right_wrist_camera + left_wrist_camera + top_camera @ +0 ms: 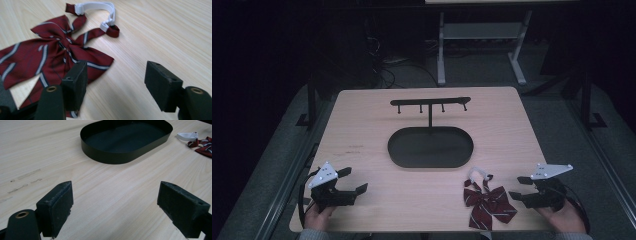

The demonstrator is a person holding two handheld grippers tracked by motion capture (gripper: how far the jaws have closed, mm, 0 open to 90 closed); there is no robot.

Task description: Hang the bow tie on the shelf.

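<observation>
At the left of the high view, the left gripper [353, 180] rests low over the pale wooden table [362, 120], held by the person's left hand [318, 216]. Its jaws stand wide apart with nothing between them, and in the left gripper view they face bare wood in front of the black oval metal tray [110, 157]. This gripper is well apart from the work, so it is better to keep it quiet where it is until it is needed.

In the middle of the table stands the tray, and from its far side rises the thin black metal stand with a cross bar and small pegs [430, 102]. I judge that the bow tie has to go to this stand or into the tray, but I cannot tell which.

To the right, near the front edge of the table, lies the dark red striped fabric bow tie with a white elastic strap [488, 200]. It is flat on the wood, with the strap pointing towards the tray. Just beside it is the right gripper [520, 188], whose jaws are also wide apart and hold nothing. In the right gripper view one jaw is in front of the edge of the bow tie and the other is over bare wood.

For a good grasp, the right gripper should move further over the cloth and close on the knot [62, 46] or on the strap [96, 5], not on a loose wing, which can slip out.
</observation>
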